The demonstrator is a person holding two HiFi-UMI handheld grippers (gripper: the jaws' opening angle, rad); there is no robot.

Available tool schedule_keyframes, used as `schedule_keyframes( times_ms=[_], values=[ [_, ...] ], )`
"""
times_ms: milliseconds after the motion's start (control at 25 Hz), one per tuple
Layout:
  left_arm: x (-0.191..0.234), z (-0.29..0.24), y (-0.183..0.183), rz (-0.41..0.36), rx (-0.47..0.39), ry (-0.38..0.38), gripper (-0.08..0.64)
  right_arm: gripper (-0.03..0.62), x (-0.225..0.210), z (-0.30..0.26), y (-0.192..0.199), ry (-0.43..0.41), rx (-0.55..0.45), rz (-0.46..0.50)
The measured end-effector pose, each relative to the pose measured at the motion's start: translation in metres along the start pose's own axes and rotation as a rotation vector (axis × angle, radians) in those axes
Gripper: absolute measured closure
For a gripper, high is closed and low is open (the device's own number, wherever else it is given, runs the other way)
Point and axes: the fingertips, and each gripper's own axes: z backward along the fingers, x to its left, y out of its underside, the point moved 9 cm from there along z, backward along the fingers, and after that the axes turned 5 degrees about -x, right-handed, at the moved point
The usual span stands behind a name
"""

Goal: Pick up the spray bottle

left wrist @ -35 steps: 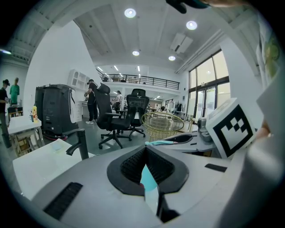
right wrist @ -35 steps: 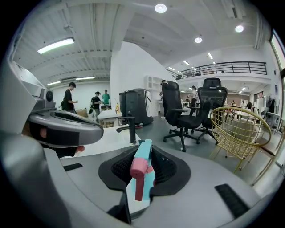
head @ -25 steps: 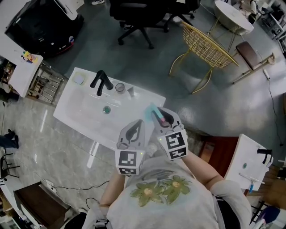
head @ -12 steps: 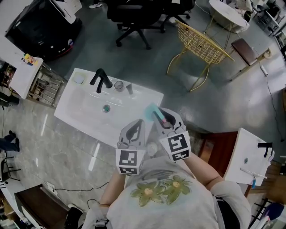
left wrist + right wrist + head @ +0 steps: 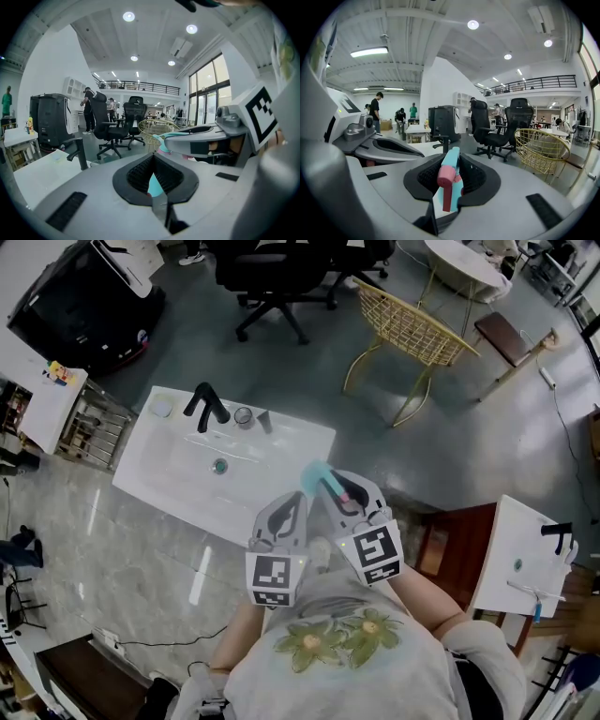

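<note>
Our right gripper [image 5: 330,487] has its fingers clamped on the spray bottle [image 5: 453,163], which hangs in the air about over the right edge of the white washbasin [image 5: 159,465]. Its teal head and pink trigger stick out forward. Our left gripper [image 5: 152,159] is just beside it with its tips together. A teal sliver shows in the hollow of its pads, and we cannot tell what it is. On the far edge of the washbasin stand a black tap [image 5: 206,409] and a small cup [image 5: 243,416]. Beyond them are a yellow wire chair [image 5: 410,331] and a black office chair [image 5: 277,273].
</note>
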Motion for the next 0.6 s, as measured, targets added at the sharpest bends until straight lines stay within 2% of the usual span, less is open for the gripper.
schedule_keyframes(
  times_ms=[600],
  values=[
    [-0.019,0.006,-0.003,-0.056,0.021,0.042,0.551,0.502,0.003,0.026,-0.002,0.002,-0.036,-0.028]
  ],
)
